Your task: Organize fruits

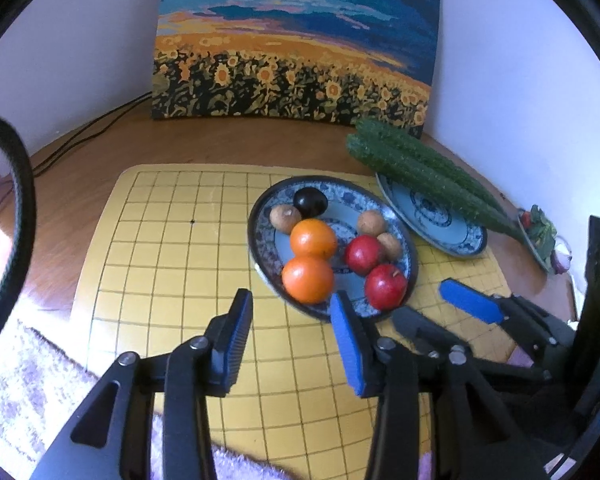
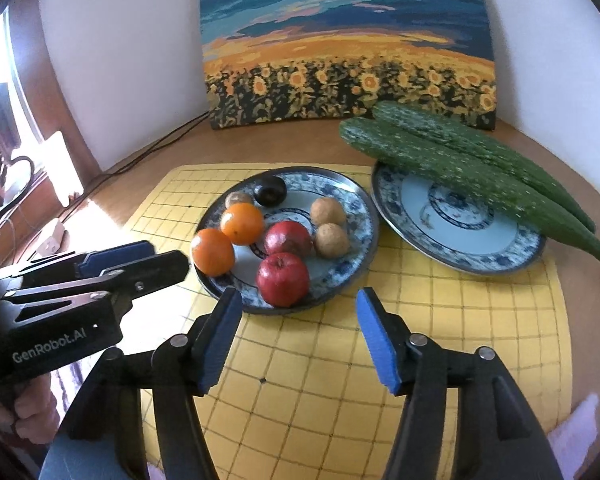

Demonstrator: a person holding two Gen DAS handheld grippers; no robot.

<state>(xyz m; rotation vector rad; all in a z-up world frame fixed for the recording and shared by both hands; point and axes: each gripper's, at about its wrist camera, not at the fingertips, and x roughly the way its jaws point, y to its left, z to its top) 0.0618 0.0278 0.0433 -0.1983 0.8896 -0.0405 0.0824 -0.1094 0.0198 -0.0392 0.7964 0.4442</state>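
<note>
A blue-patterned plate (image 1: 262,236) (image 2: 356,204) on the yellow grid mat holds two oranges (image 1: 308,279) (image 2: 213,251), two red apples (image 1: 385,286) (image 2: 283,278), a dark plum (image 1: 310,202) (image 2: 270,190) and three small brown fruits (image 1: 371,222) (image 2: 328,211). A second plate (image 1: 452,232) (image 2: 460,236) to its right carries two cucumbers (image 1: 428,172) (image 2: 460,168). My left gripper (image 1: 290,332) is open and empty, just short of the fruit plate's near rim. My right gripper (image 2: 298,336) is open and empty, in front of the same plate.
A sunflower painting (image 1: 296,48) (image 2: 348,48) leans on the wall behind the plates. The yellow grid mat (image 1: 172,240) (image 2: 440,340) lies on a wooden table. A small dish of greens (image 1: 540,236) sits at the far right. Cables (image 1: 80,132) run along the back left.
</note>
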